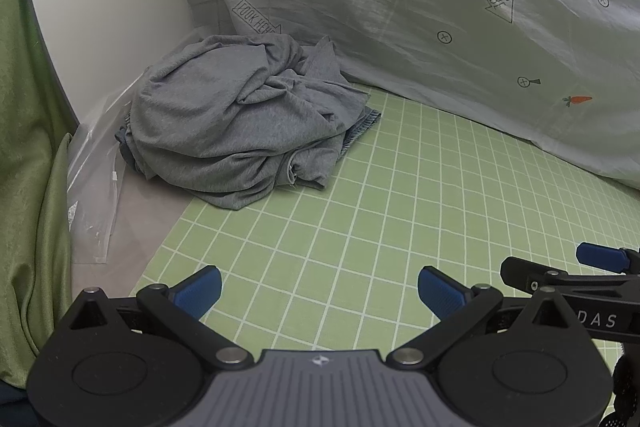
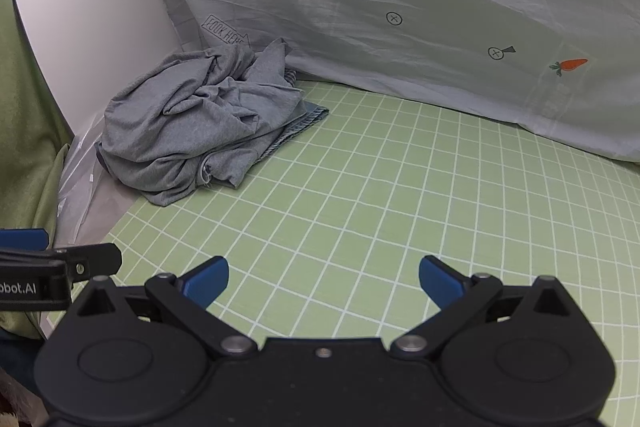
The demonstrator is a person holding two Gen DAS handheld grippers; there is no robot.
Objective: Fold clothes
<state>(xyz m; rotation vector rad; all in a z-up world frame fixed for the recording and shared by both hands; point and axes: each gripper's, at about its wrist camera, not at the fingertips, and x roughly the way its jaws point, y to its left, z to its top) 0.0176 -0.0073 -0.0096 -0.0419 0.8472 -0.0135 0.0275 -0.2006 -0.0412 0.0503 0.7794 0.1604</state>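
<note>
A crumpled grey garment (image 1: 240, 123) lies in a heap at the far left of the green checked sheet (image 1: 360, 227), with a strip of blue denim (image 1: 362, 127) poking out beneath it. The same grey heap (image 2: 196, 123) and denim edge (image 2: 308, 119) show in the right wrist view. My left gripper (image 1: 319, 291) hovers open over the bare sheet, well short of the heap, nothing between its blue pads. My right gripper (image 2: 324, 281) is likewise open and empty over the sheet (image 2: 380, 207). Each gripper's finger shows at the edge of the other's view.
A pale grey bedcover (image 1: 440, 7) printed with carrots and arrows rises along the back. A white rounded panel (image 1: 100, 7) and a clear plastic bag (image 1: 92, 187) sit at the left, beside green curtain fabric (image 1: 24, 147).
</note>
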